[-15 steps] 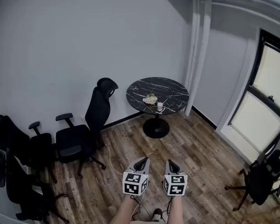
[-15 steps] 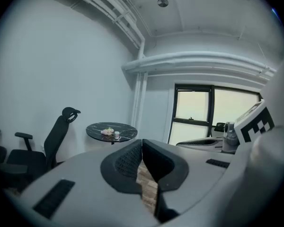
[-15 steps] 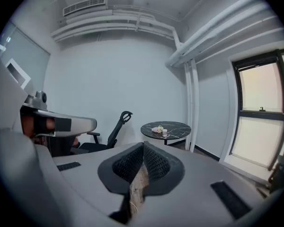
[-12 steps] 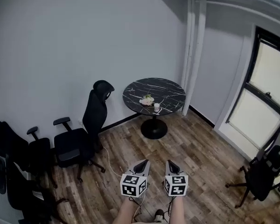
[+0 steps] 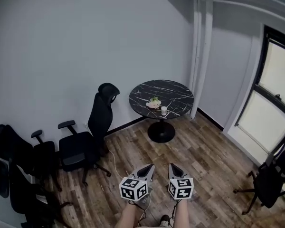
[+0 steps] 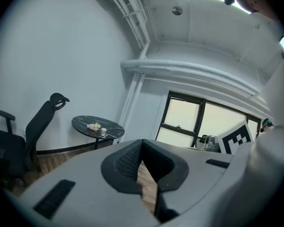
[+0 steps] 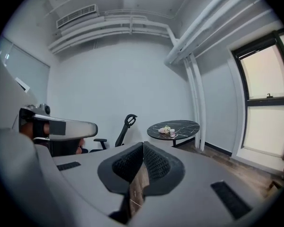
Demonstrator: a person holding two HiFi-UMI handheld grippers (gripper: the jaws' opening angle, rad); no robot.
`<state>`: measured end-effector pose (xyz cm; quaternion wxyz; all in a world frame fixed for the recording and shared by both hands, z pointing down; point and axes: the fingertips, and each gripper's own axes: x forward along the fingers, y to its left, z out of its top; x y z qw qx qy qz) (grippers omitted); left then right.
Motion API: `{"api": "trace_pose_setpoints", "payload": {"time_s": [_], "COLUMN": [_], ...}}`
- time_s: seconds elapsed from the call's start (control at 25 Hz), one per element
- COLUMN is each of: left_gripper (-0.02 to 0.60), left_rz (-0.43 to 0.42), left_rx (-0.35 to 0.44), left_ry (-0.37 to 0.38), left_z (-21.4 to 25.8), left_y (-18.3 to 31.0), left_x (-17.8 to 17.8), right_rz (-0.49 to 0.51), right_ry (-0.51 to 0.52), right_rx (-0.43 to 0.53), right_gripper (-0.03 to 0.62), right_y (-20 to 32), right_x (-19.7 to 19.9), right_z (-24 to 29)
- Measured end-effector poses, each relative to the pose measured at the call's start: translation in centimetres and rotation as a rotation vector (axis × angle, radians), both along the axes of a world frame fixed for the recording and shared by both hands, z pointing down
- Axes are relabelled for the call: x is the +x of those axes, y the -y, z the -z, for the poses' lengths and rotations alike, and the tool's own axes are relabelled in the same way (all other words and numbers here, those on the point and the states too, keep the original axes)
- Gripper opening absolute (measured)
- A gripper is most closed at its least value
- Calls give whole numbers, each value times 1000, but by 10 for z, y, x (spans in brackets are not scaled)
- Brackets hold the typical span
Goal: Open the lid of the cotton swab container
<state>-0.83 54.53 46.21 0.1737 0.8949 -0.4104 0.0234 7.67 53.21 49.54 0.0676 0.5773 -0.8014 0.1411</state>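
A small white cotton swab container stands on a round black marble table across the room, beside a small pale flower posy. The same container and table show far off in the right gripper view, and the table in the left gripper view. My left gripper and right gripper hang side by side low in the head view, far from the table. Both are shut with nothing between their jaws.
Black office chairs stand along the left wall, with more at the far left. Another chair sits at the right by a tall window. White pipes run down the corner behind the table. A wood floor lies between me and the table.
The head view has shifted slightly, so the table and chairs sit a little lower and further right. Both grippers stay shut in about the same place.
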Motion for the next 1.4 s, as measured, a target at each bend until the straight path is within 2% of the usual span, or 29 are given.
{"api": "trace_pose_setpoints", "payload": {"time_s": [0.12, 0.28, 0.44, 0.6, 0.68, 0.84, 0.88, 1.0, 1.12, 1.16, 1.28, 1.4], "left_gripper": [20, 21, 21, 21, 21, 21, 21, 21, 21, 21, 21, 21], "left_rz": [-26, 33, 9, 31, 88, 182, 192, 232, 266, 278, 290, 238], "left_rx": [-6, 20, -5, -13, -5, -29, -26, 18, 28, 35, 60, 38], "left_ry": [-2, 0, -41, -30, -93, -309, -330, -315, -405, -414, -355, -268], "left_z": [5, 12, 12, 7, 10, 16, 18, 24, 27, 28, 28, 19], "left_y": [3, 17, 22, 34, 42, 50, 52, 57, 58, 60, 70, 80], "left_x": [12, 17, 31, 42, 43, 41, 39, 32, 25, 22, 22, 36], "right_rz": [46, 72, 86, 125, 155, 195, 203, 228, 246, 255, 262, 286], "right_ry": [5, 20, 40, 21, -1, 3, 10, -5, 1, 9, 12, 1], "right_rx": [3, 18, 19, 14, -1, -55, -70, -90, -79, -70, -57, -71], "right_gripper": [35, 35, 35, 35, 35, 35, 35, 35, 35, 35, 35, 35], "right_y": [4, 17, 27, 36, 41, 41, 42, 46, 49, 51, 60, 68], "right_x": [-2, 6, 24, 35, 41, 62, 64, 66, 66, 65, 65, 64], "right_z": [2, 8, 13, 12, 10, -2, -7, -16, -13, -11, -12, -21]}}
